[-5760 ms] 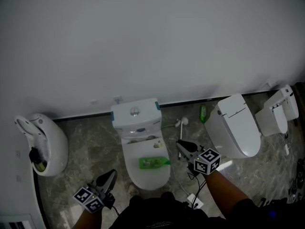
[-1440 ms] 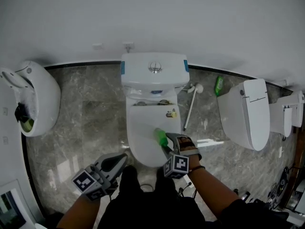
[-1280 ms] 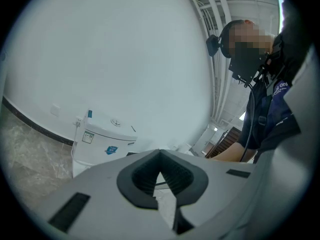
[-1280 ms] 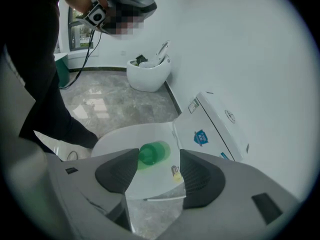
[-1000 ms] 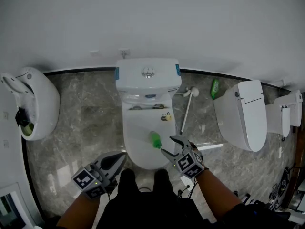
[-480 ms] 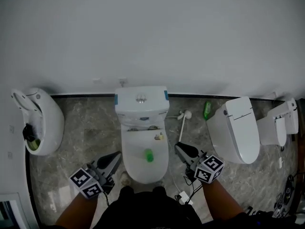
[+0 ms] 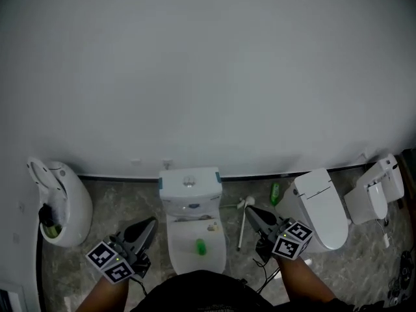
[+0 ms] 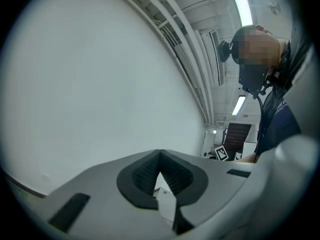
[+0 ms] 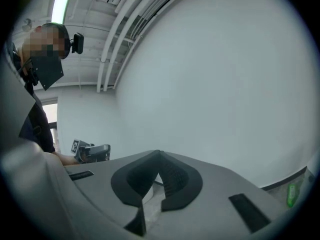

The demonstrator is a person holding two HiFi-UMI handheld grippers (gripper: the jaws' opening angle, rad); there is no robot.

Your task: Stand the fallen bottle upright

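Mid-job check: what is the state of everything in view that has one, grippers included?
Green bottle: upright on the middle toilet's lid.
Middle toilet: lid closed.
Left gripper: shut, empty.
Right gripper: jaws have just closed, now shut, nothing between them.
Toilet brush: lying on the floor.
Second green bottle: standing by the wall.
Right toilet: lid closed.

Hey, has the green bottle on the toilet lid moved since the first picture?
Yes. The green bottle then lay on its side across the toilet lid; now it stands upright near the lid's middle.
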